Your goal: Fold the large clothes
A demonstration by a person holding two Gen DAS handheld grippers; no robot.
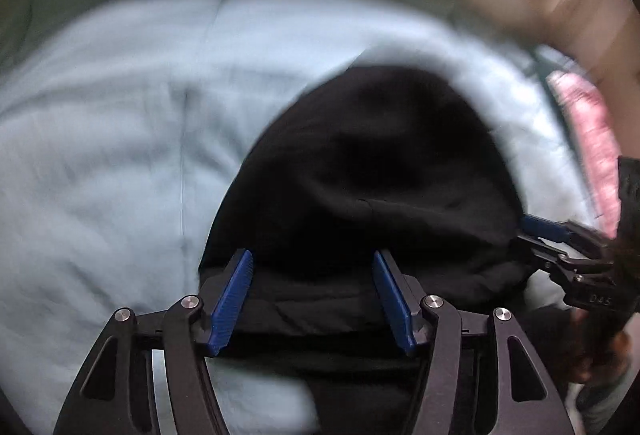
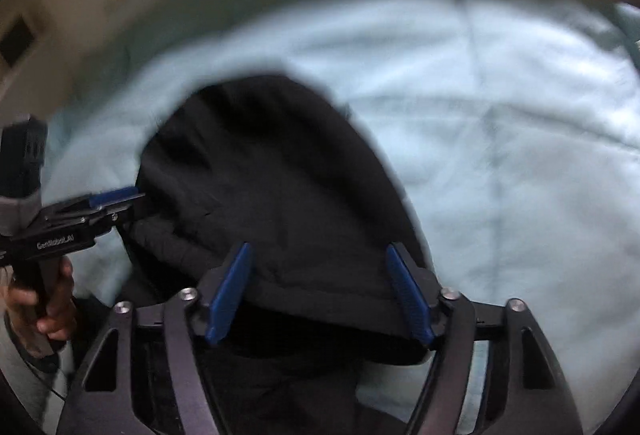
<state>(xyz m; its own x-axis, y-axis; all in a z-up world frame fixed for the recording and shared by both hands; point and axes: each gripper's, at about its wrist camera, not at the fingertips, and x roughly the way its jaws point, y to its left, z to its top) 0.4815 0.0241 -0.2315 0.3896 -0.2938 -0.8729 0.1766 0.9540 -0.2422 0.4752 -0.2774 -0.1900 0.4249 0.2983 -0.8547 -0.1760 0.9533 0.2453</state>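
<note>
The black garment (image 1: 372,175) lies on the pale blue bed (image 1: 120,135) as a narrow, already doubled-over shape, so I judge the folding partly done, with at least a final fold or tidying left. Blur hides finer detail. The left hand-held gripper (image 1: 314,299) has its fingers spread wide, straddling the near edge of the cloth without pinching it. The right hand-held gripper (image 2: 320,291) is likewise wide open over the near edge, gripping nothing
</note>
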